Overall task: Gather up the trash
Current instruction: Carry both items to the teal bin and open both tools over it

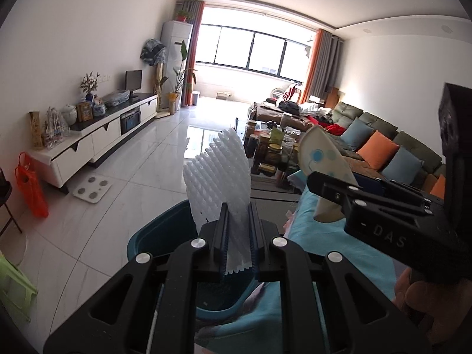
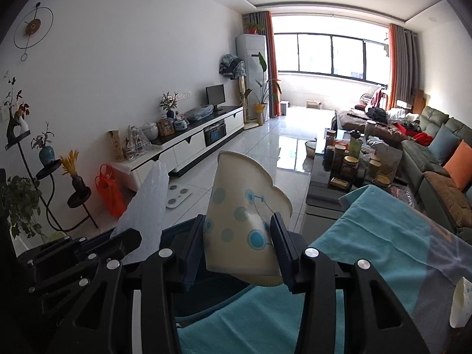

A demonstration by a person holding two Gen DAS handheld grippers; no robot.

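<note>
My left claw (image 1: 238, 215) is clenched on a white foam net sleeve (image 1: 216, 174), the kind that wraps fruit; its lower end is pinched flat between the pads and the rest fans upward above the fingertips. My right claw (image 2: 237, 230) is grasping a crumpled paper cup (image 2: 244, 206), cream with blue dots, squeezed between both pads with its mouth tilted up and away from me. From the left wrist view I see that same cup (image 1: 321, 159) sticking out past the right claw (image 1: 330, 185), and a bit of the hand (image 1: 413, 289) that carries it at the lower right edge.

Just below and ahead of the left claw sits a teal bin (image 1: 165, 233) (only its rim and a slice of the inside show, so I cannot tell what is in it). Both pieces of trash are in the air over or just beside that bin, neither one inside it. To the right lies a surface covered with a turquoise cloth (image 2: 383, 242), and at the far right edge of it lies another pale piece of paper (image 2: 461, 303), partly cut off.

Farther off, a dark glass coffee table (image 2: 321, 183) carries a crowd of lidded jars (image 2: 349, 165), their contents too small to make out. An orange bag (image 2: 110, 191) stands on the tiled floor (image 2: 265, 153) by the TV cabinet (image 2: 188, 147).
</note>
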